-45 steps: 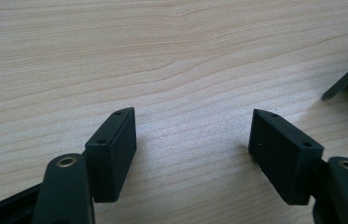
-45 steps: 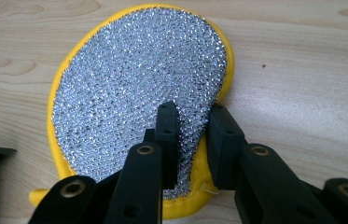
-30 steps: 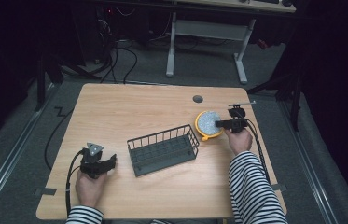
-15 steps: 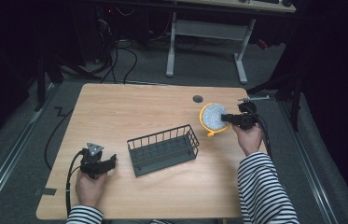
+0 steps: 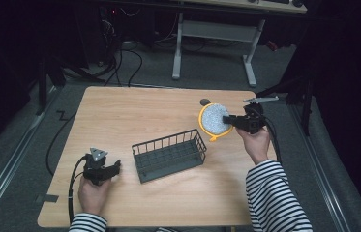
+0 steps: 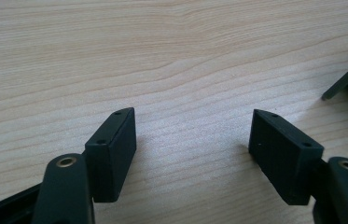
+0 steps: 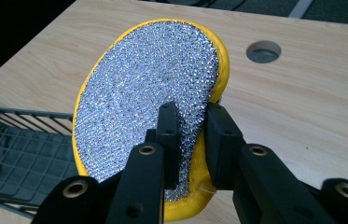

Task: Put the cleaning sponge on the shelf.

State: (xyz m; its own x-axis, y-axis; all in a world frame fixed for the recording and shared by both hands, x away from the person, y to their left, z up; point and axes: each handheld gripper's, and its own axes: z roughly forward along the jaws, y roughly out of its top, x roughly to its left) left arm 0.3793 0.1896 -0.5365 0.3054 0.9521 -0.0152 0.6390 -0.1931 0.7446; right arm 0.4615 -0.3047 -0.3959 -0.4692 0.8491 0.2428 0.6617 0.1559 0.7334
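— What's on the worktop (image 5: 120, 116)?
— A wire basket (image 5: 169, 155) at centre. My right gripper (image 7: 190, 135) has its fingers clamped on a yellow-rimmed scouring pad (image 7: 153, 88), lifted beside the basket.
— And the left gripper (image 6: 192, 149)?
— Fingers wide apart, holding nothing, low over bare wood.

Wire basket (image 5: 170, 154) mid-table, only obstacle btwn grippers; bare wood all round it, far half esp.
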